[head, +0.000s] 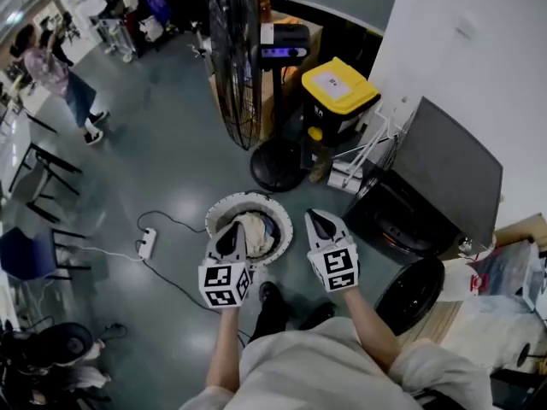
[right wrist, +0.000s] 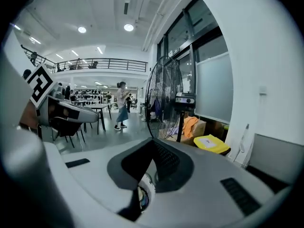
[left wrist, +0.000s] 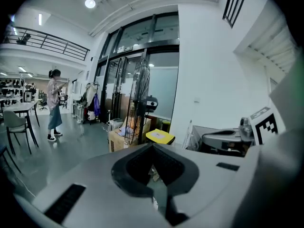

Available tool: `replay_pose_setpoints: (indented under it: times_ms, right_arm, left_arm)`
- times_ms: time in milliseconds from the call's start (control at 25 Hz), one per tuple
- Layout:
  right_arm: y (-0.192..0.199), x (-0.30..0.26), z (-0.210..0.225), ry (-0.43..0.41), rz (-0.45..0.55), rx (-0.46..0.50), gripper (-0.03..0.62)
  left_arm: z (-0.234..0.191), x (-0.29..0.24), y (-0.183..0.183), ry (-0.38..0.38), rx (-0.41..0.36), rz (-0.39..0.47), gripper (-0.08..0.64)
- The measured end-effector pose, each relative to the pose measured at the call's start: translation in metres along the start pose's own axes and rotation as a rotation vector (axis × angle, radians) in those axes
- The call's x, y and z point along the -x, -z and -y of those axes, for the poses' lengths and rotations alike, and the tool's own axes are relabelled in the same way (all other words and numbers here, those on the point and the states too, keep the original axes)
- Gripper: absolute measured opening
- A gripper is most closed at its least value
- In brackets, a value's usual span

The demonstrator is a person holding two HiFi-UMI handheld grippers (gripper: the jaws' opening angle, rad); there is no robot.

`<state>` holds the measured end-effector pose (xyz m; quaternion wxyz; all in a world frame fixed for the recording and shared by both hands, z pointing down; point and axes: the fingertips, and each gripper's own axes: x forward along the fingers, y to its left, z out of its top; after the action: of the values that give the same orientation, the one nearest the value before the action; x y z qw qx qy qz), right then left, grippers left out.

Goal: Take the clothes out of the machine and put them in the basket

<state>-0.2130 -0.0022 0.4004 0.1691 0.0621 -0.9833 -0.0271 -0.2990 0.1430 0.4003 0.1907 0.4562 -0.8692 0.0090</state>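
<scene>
Clothes (head: 255,229): a pale bundle is lying inside the basket, heaped toward its near side.
Basket (head: 224,209): white and round, it is standing on the floor just ahead of your feet, between your two hands.
Machine (head: 397,220): it is sitting to your right with its dark mouth gaping and its round door (head: 410,293) hanging open. Whether any garment is remaining inside, you cannot tell.
Left tongs (head: 232,229): you are holding them clenched on nothing, above the basket's near rim.
Right tongs (head: 318,220): clenched and empty, hovering just right of the basket.
Surroundings: a power strip (head: 147,243) and its cable are trailing across the floor beside the basket, and a tall fan (head: 235,58) is standing behind it.
Risk, probably: you are leaving a dark item unseen in the shadowed drum.
Risk, possibly: you are stepping toward the machine and snagging the cable or tipping the basket.
</scene>
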Motion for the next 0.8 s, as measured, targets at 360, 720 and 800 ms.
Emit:
replay_pose_setpoints:
  times_ms: [360,720,800]
  right_arm:
    - [-0.017,0.051,0.014,0.038,0.049,-0.006,0.021]
    - [-0.018,0.081,0.035,0.096,0.055,-0.004,0.021]
    - [-0.017,0.082,0.039,0.105,0.056,-0.010,0.021]
  left_arm:
    - [0.020,0.024,-0.030,-0.012,-0.041,0.058,0.018]
    - [0.039,0.036,-0.034,0.000,-0.079,0.076,0.018]
    - [0.041,0.035,-0.034,0.000,-0.092,0.076,0.018]
